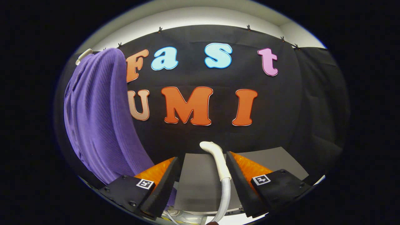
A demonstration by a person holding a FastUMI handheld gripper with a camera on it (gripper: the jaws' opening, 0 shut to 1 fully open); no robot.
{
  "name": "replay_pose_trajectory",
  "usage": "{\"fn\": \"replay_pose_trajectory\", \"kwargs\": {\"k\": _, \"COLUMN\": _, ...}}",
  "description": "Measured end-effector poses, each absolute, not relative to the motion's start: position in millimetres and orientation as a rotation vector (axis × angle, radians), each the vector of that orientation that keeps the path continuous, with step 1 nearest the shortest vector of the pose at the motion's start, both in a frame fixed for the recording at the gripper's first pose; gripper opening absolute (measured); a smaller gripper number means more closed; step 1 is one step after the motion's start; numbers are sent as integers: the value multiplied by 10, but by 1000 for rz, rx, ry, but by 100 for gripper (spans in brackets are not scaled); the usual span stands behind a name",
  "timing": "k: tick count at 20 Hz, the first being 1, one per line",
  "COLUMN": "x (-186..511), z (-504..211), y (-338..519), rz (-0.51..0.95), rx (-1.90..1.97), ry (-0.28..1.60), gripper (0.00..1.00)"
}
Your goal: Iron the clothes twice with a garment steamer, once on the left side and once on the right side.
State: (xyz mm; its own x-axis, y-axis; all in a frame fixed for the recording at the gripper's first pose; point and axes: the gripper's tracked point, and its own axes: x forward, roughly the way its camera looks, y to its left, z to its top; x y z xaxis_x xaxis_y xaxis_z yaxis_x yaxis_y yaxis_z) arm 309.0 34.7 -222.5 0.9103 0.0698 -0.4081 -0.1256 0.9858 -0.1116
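Note:
A purple ribbed garment [100, 118] hangs on a white hanger [83, 56] against the booth's wall, off to the left of and beyond my left finger. The white garment steamer [218, 159] rises between my fingers with its curved head tipped left, and its pale hose [225, 197] runs down beneath it. It stands right beside the right finger [240, 181], and a wide gap separates it from the left finger [162, 187]. My gripper [202, 157] is open, not pressing on the steamer from both sides.
A grey tabletop [200, 181] lies under and just ahead of the fingers, reaching to the black cloth wall [306, 109]. Its right edge shows beyond the right finger. A white ceiling band [200, 15] runs above the wall.

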Motion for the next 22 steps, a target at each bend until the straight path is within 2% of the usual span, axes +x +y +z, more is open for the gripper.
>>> {"fn": "replay_pose_trajectory", "kwargs": {"k": 9, "x": 3891, "z": -3092, "y": -258, "rz": -6, "rx": -39, "ry": 602, "gripper": 99}}
{"fn": "replay_pose_trajectory", "kwargs": {"k": 16, "x": 4087, "z": -3516, "y": -306, "rz": 19, "rx": 40, "ry": 732, "gripper": 97}}
{"fn": "replay_pose_trajectory", "kwargs": {"k": 20, "x": 4120, "z": -3751, "y": -273, "rz": 15, "rx": 69, "ry": 812, "gripper": 84}}
{"fn": "replay_pose_trajectory", "kwargs": {"k": 22, "x": 4151, "z": -3787, "y": -284, "rz": 9, "rx": 75, "ry": 822, "gripper": 72}}
